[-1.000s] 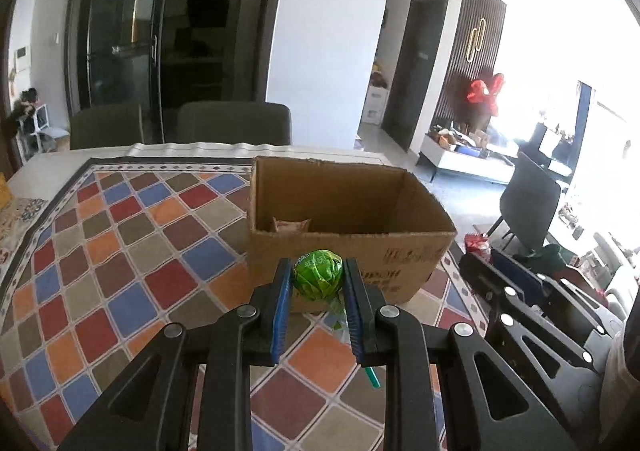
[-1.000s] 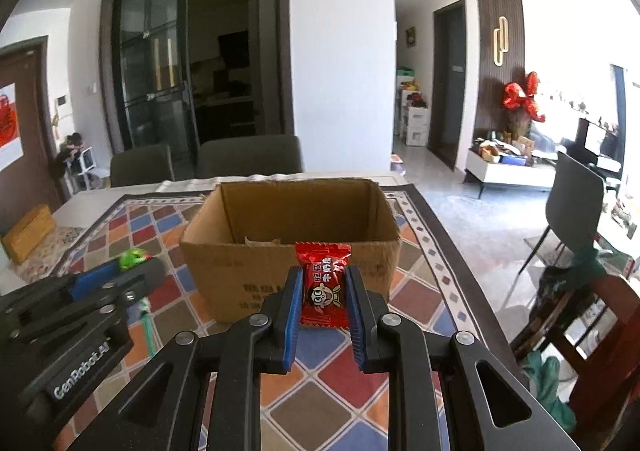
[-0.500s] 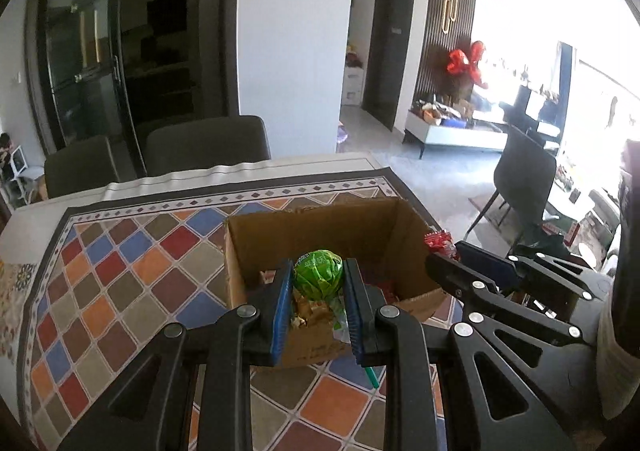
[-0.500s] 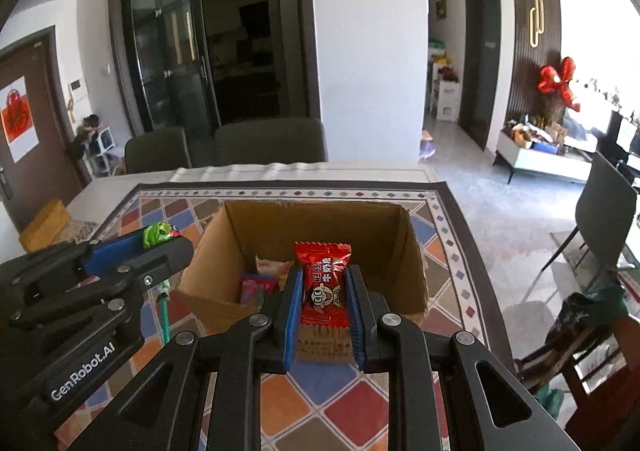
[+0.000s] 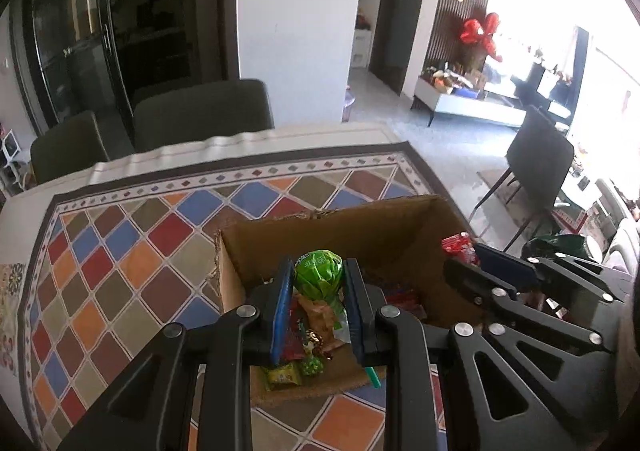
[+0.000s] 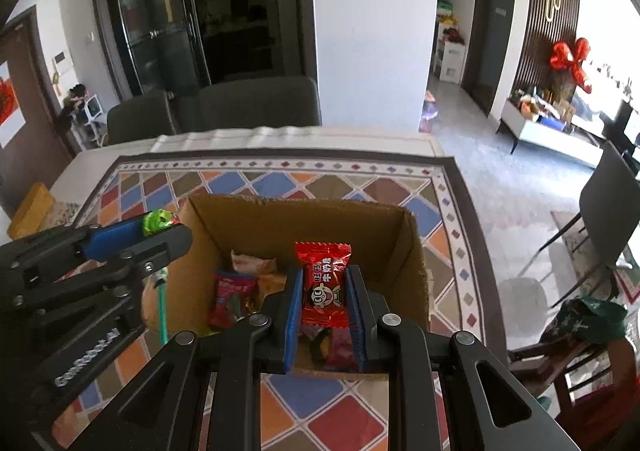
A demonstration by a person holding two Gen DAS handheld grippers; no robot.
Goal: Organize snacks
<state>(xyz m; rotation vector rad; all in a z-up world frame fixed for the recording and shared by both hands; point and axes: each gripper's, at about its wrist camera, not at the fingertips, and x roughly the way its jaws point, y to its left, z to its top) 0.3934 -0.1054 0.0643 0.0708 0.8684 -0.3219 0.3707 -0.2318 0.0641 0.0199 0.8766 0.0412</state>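
An open cardboard box [image 5: 352, 223] [image 6: 416, 263] stands on the chequered tablecloth with several wrapped snacks [image 6: 230, 297] inside. My left gripper [image 5: 319, 283] is shut on a green lollipop [image 5: 319, 275] and holds it above the box's near-left part; its green stick [image 5: 372, 374] hangs down. My right gripper [image 6: 325, 283] is shut on a red candy packet [image 6: 324, 283] above the box's near side. Each gripper shows in the other's view: the right one [image 5: 464, 251] over the box's right rim, the left one [image 6: 160, 225] over the left rim.
The colourful diamond-patterned tablecloth [image 5: 120, 251] covers the table. Dark chairs [image 5: 200, 115] stand at the far side, another chair [image 5: 540, 163] to the right. A yellow box [image 6: 30, 209] lies at the table's far left. The table edge runs close on the right.
Both grippers have risen and moved forward, from in front of the box to above its opening, each still holding its snack. The box's contents have come into view.
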